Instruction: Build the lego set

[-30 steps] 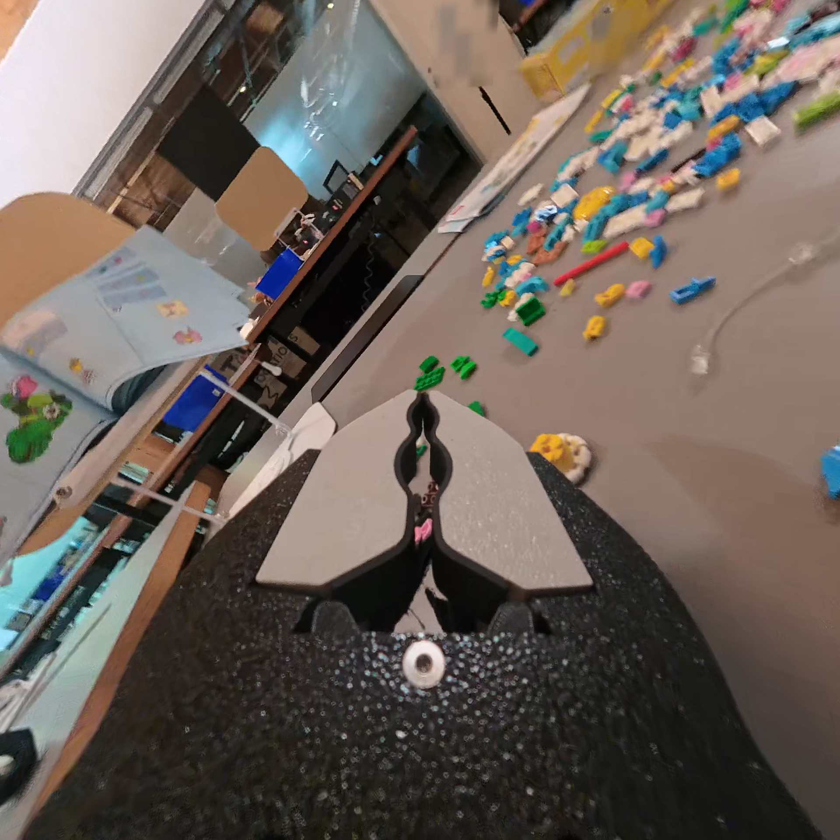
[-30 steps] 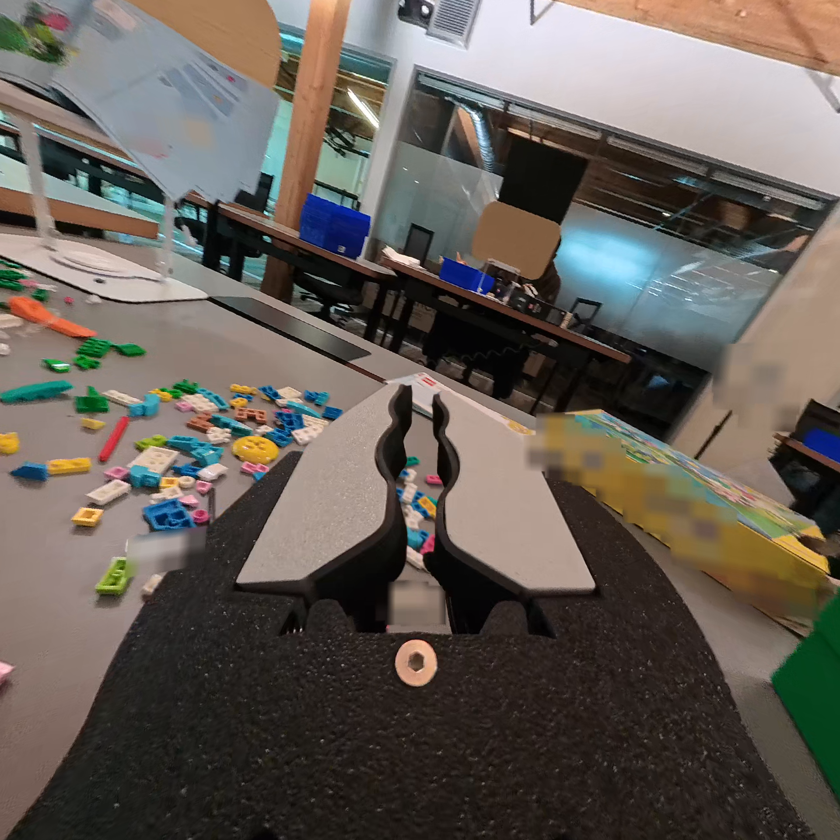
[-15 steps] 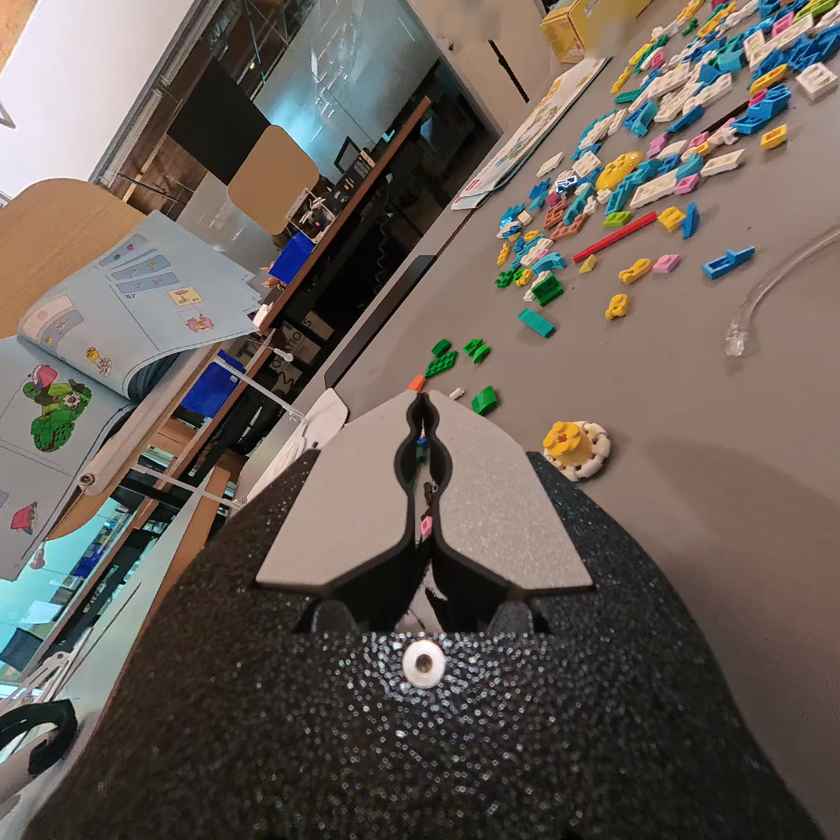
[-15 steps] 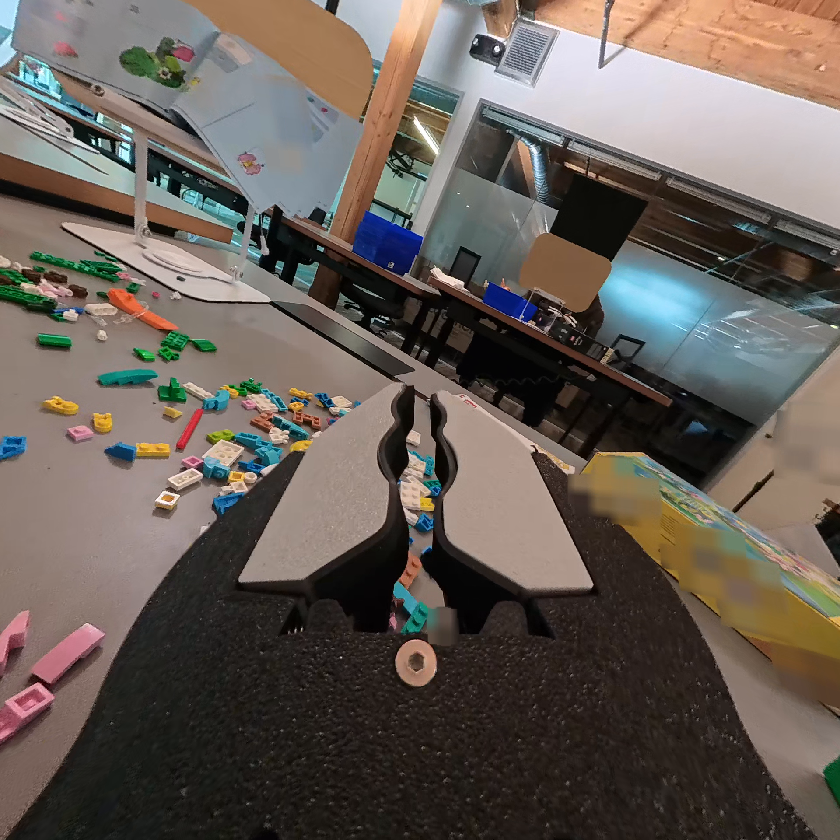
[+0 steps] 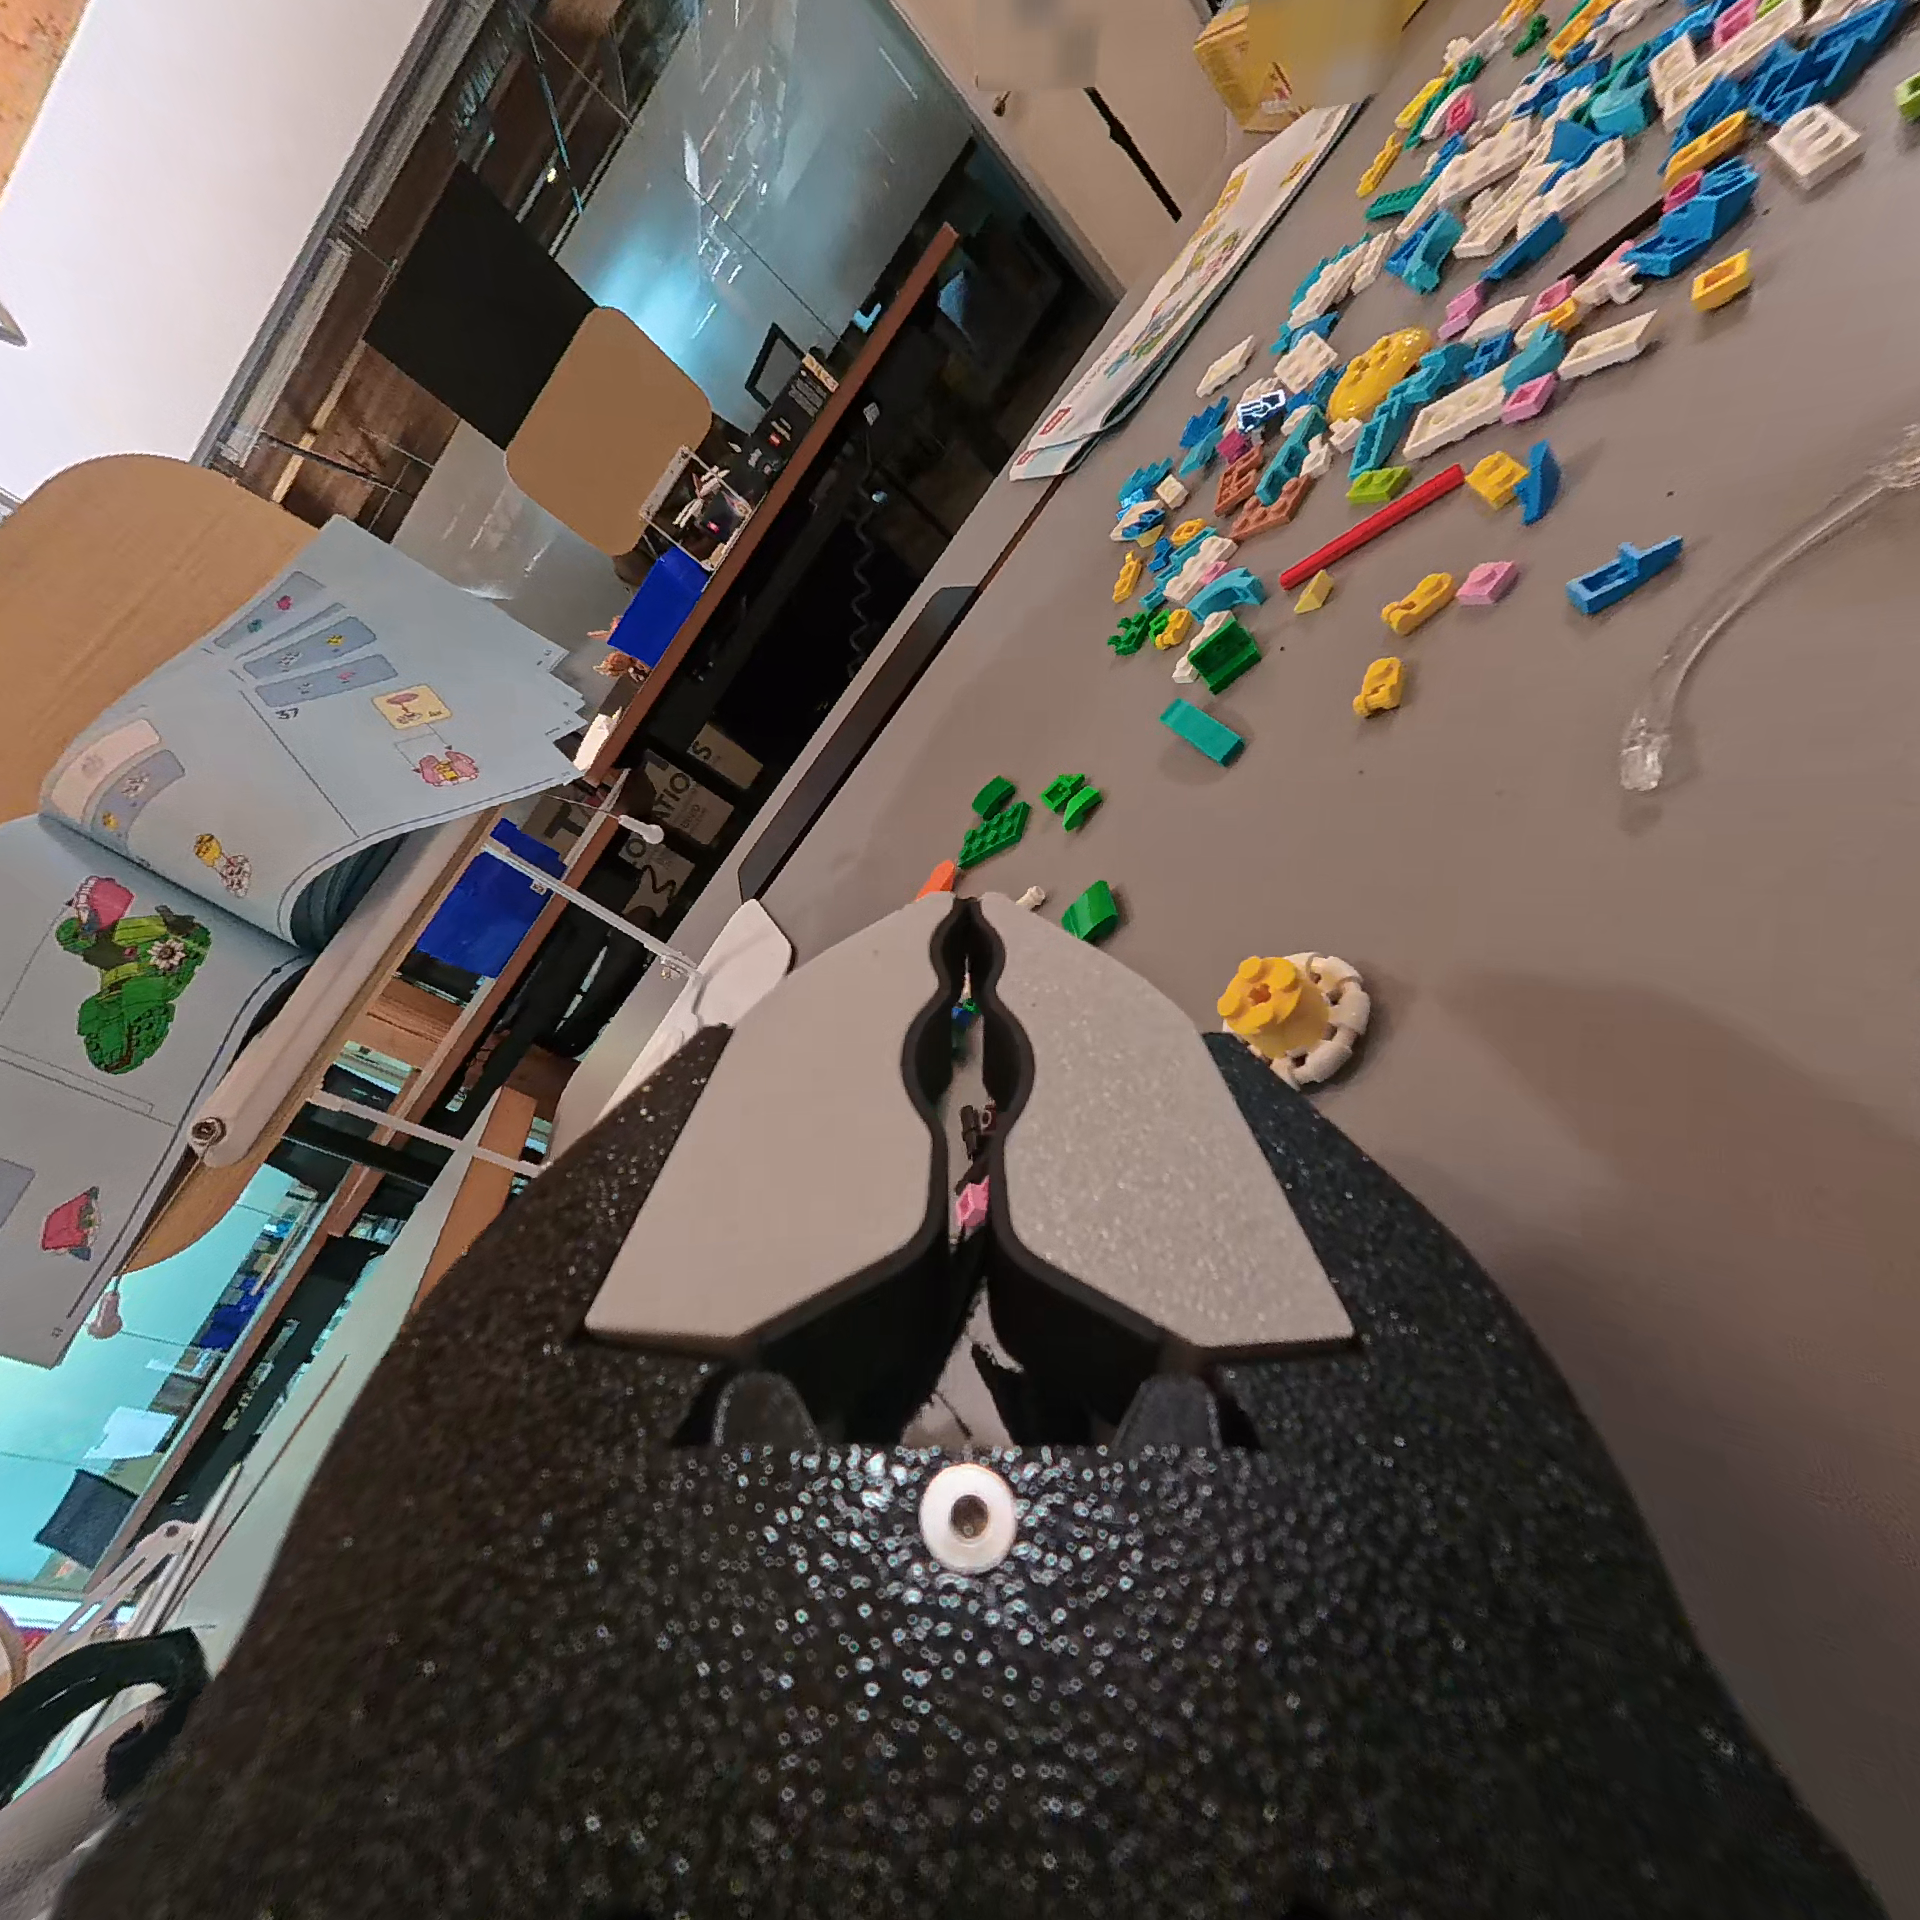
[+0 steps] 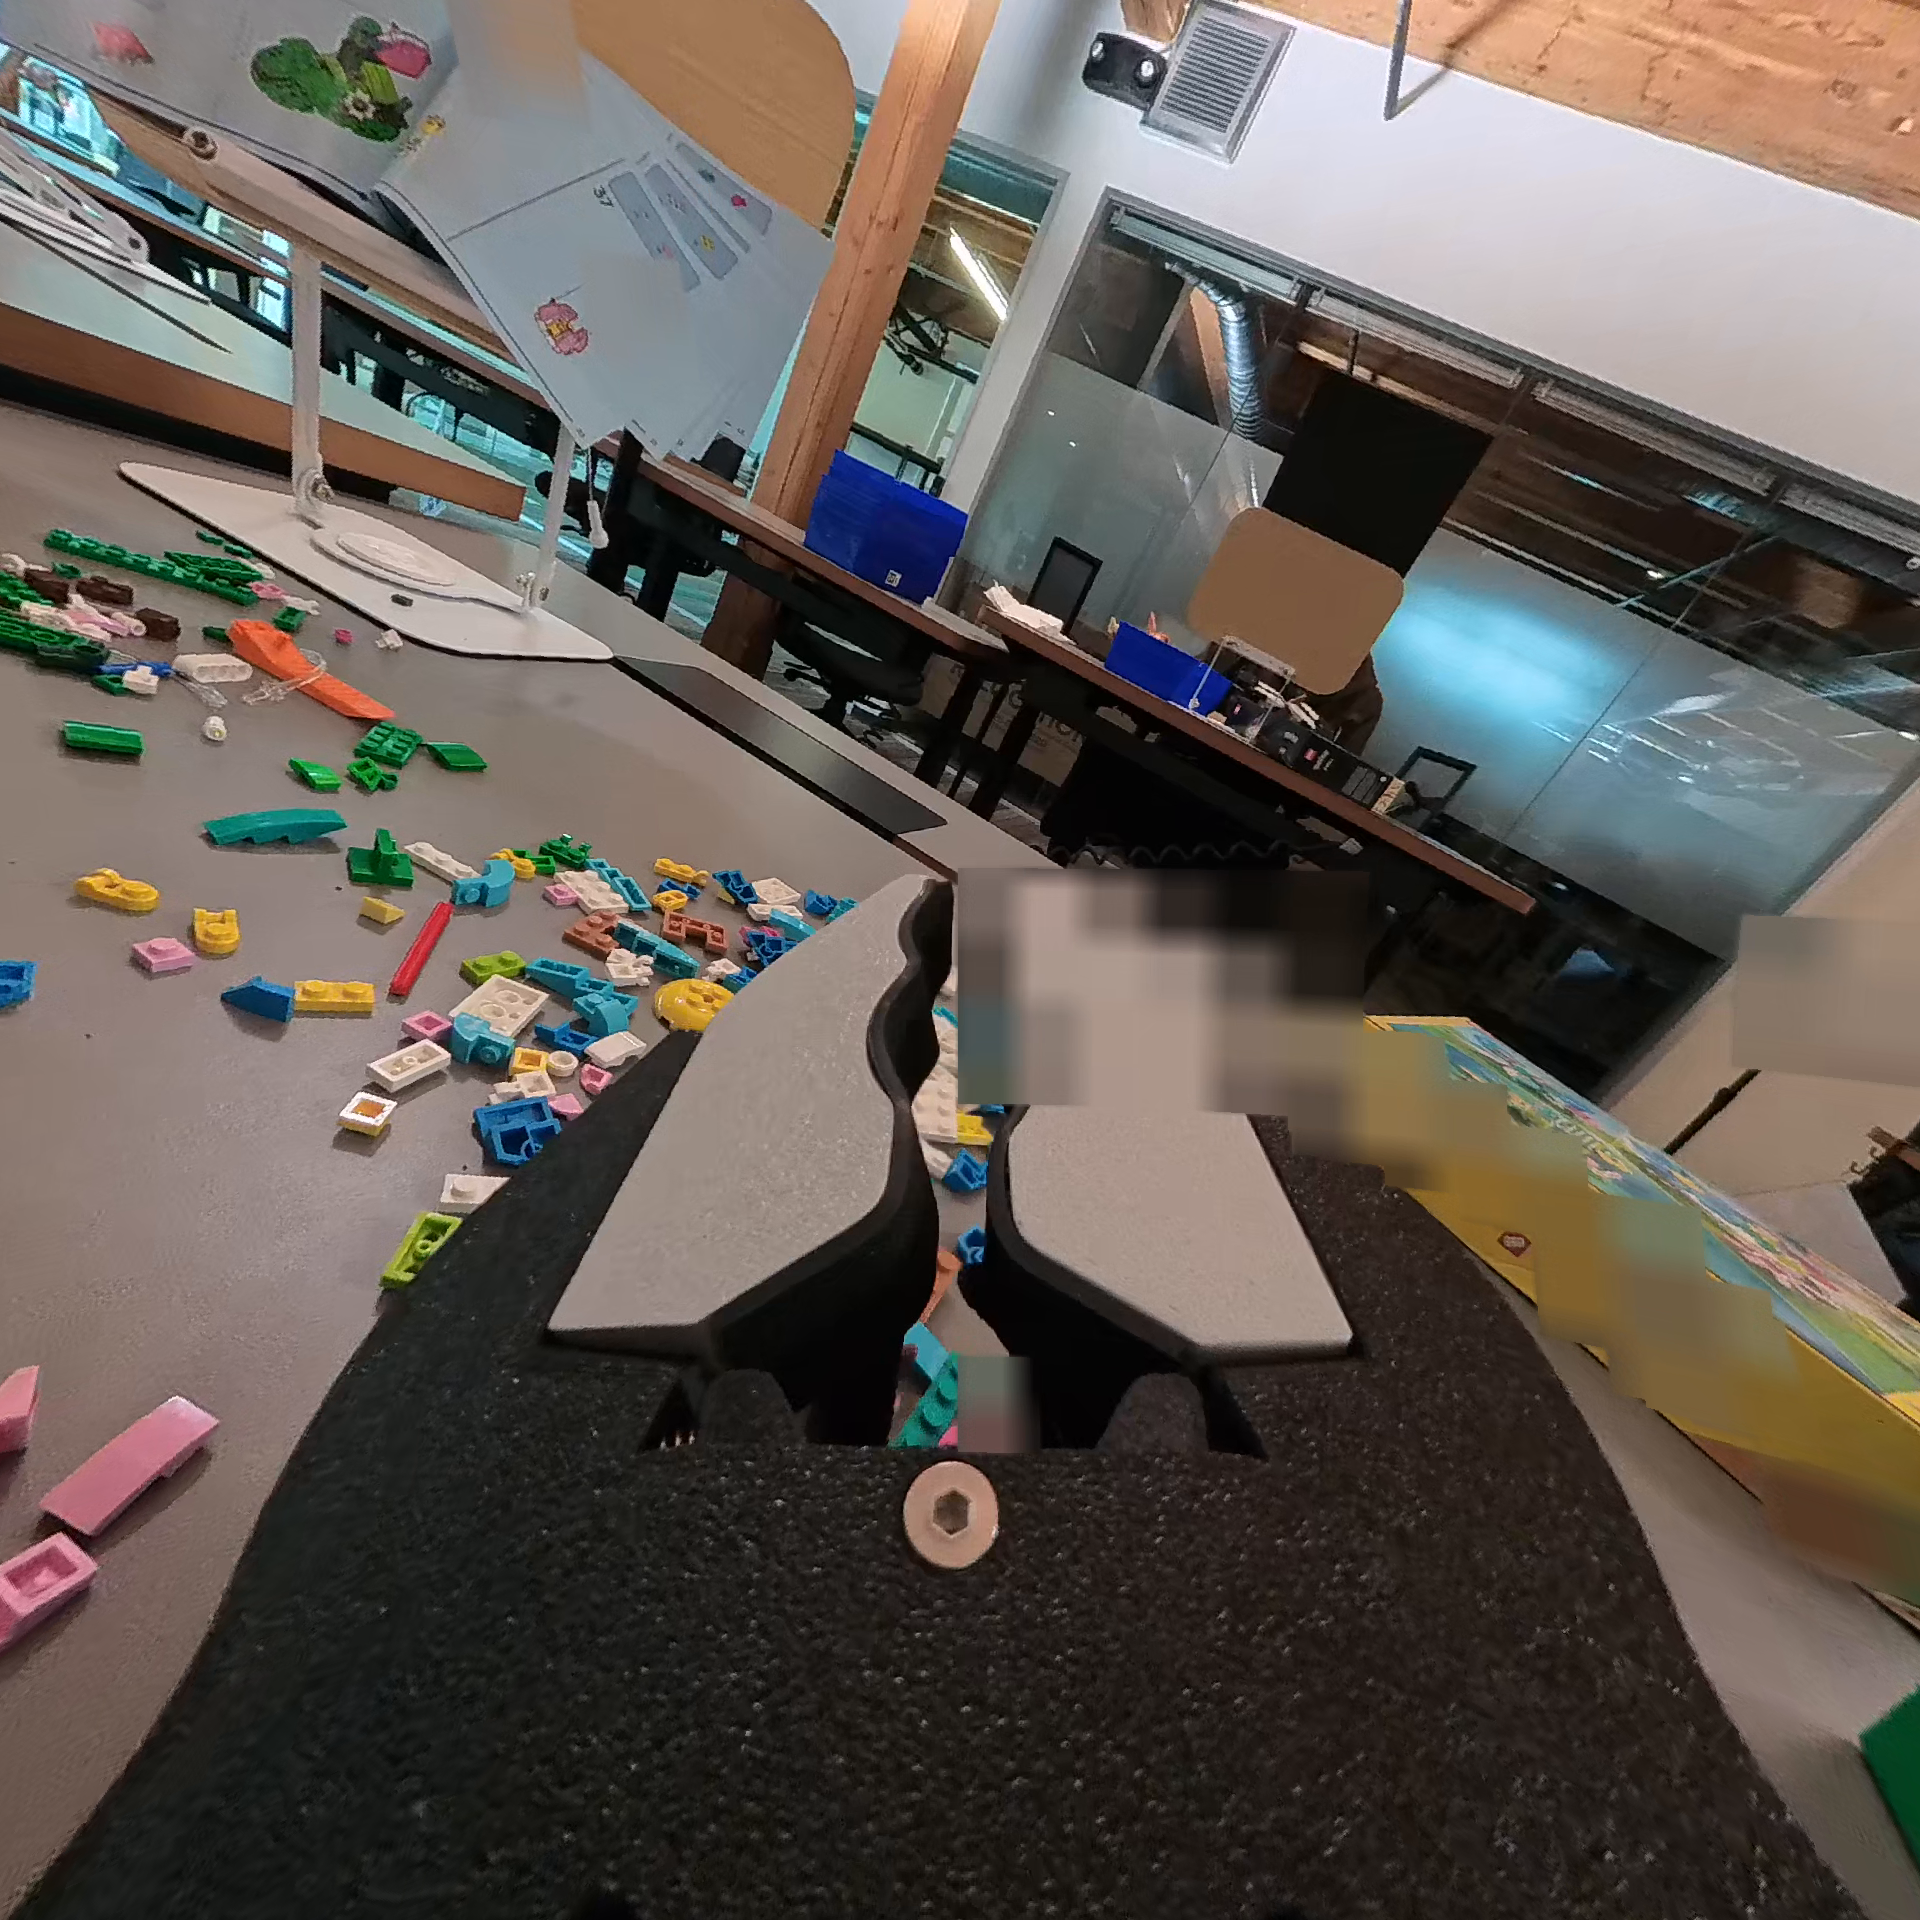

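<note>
Left wrist view. Your left tool (image 5: 968,914) hangs tilted above the grey worktop (image 5: 1558,1195), its fingers pressed together at the tips, with nothing seen between the tips. A small pink piece (image 5: 972,1203) shows through the gap farther back; whether it is pinched or lies on the worktop below cannot be told. Just beside the tool sits a yellow brick on a white round part (image 5: 1294,1006). Beyond it lie green pieces (image 5: 1023,816), then the main scatter of lego bricks (image 5: 1455,343). An open instruction booklet (image 5: 291,748) stands on a holder, away from the tool.

Right wrist view. Your right tool (image 6: 951,914) hangs over the same scatter of bricks (image 6: 582,997), fingers slightly parted; a mosaic patch covers one tip. The yellow set box (image 6: 1621,1247) lies beside the tool.
</note>
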`<state>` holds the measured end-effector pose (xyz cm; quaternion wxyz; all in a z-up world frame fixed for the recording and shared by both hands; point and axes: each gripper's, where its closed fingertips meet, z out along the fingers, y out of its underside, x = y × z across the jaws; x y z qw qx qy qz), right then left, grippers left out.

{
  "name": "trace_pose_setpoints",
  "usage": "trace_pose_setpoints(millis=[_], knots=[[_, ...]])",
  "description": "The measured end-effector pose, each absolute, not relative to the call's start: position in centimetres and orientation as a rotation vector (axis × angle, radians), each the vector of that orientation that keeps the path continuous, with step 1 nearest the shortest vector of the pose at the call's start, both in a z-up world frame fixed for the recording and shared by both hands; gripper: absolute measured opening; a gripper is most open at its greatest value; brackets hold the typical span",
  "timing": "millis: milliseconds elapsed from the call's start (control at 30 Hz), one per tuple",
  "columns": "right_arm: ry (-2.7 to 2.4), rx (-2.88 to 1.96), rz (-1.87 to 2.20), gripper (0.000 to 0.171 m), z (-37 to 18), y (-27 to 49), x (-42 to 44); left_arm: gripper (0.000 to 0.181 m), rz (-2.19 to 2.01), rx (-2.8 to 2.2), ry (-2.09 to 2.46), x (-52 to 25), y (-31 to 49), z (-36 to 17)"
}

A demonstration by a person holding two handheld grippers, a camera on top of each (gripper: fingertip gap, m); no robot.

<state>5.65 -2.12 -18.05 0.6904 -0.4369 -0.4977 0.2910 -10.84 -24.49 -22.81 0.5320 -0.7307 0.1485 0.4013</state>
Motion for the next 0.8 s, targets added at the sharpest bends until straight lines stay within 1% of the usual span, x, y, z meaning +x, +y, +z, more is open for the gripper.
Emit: trace_pose_setpoints(millis=[367, 533, 800], knots=[[-1.135, -0.979, 0.648, 0.004, -18.4, -2.3, 5.5, 0.000, 0.961, -1.745, 0.420, -10.1, -24.2, -23.2], [-1.150, -0.970, 0.648, 0.000, -18.5, -2.4, 5.4, 0.000, 0.941, -1.745, 0.465, -9.6, -24.0, -23.5], [-1.222, -0.943, 0.626, 0.000, -19.2, -3.1, 4.8, 0.000, 0.927, -1.770, 0.515, -9.2, -23.7, -24.2]])
